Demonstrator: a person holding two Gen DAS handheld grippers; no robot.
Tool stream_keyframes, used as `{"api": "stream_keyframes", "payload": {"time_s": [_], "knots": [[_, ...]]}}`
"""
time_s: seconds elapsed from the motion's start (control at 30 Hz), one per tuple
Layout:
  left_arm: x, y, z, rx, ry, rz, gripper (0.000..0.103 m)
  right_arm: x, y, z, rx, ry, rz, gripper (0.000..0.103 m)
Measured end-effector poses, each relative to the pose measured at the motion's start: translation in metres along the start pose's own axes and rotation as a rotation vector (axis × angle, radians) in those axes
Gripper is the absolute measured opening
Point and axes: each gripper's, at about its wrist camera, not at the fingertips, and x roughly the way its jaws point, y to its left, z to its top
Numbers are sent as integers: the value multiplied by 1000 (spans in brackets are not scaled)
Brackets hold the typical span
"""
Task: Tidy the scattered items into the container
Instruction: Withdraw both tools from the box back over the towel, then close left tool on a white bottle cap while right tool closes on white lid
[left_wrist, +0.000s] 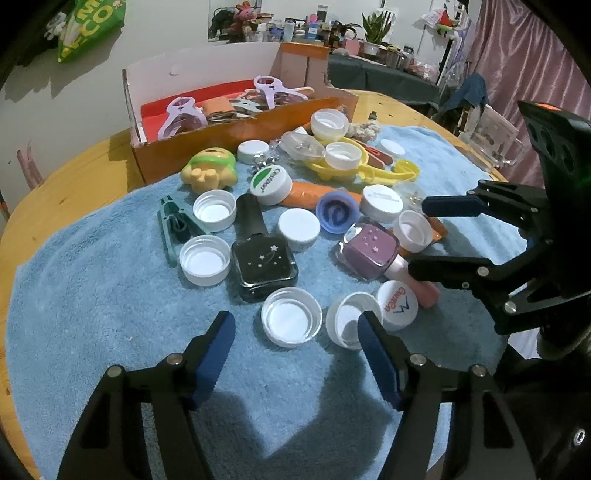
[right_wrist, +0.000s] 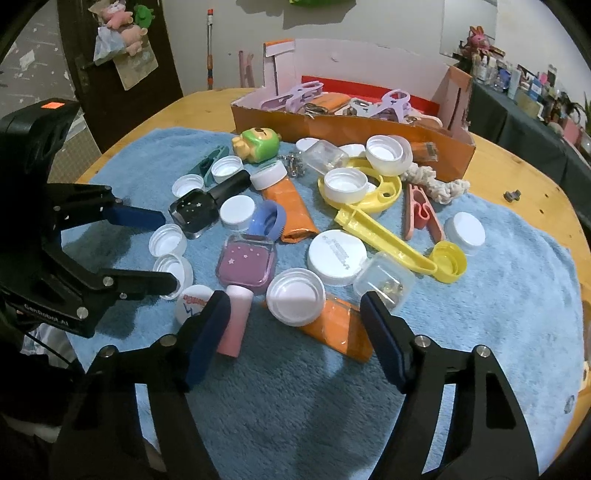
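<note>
Blue towel (left_wrist: 92, 295): bottle caps, nail-polish bottles and clips scattered across it; orange cardboard box (left_wrist: 236, 136) at its far edge, holding lilac clips. Left gripper (left_wrist: 295, 332) and right gripper (right_wrist: 295, 314) hover over the towel's near side, jaws spread, nothing pinched

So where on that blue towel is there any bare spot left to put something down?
The blue towel is bare along its near edge, below both grippers, and on its right side beyond the yellow scoop. The middle is crowded with white caps and bottles, up to the cardboard box.
</note>
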Motion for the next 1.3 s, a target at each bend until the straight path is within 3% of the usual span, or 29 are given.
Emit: {"api": "stream_keyframes", "payload": {"time_s": [0.27, 0.67, 0.9, 1.03, 1.3], "knots": [[-7, 4, 1, -21, -7, -24, 67, 1, 1, 0, 5, 1, 5, 71], [-12, 8, -4, 57, 3, 63, 63, 2, 0, 1, 5, 10, 13, 71], [-26, 10, -6, 110, -16, 76, 63, 4, 1, 1, 5, 17, 21, 71], [-15, 9, -8, 134, 15, 97, 63, 5, 3, 1, -2, 20, 19, 71], [-6, 2, -5, 146, 18, 68, 61, 5, 3, 1, -8, 13, 10, 71]]}}
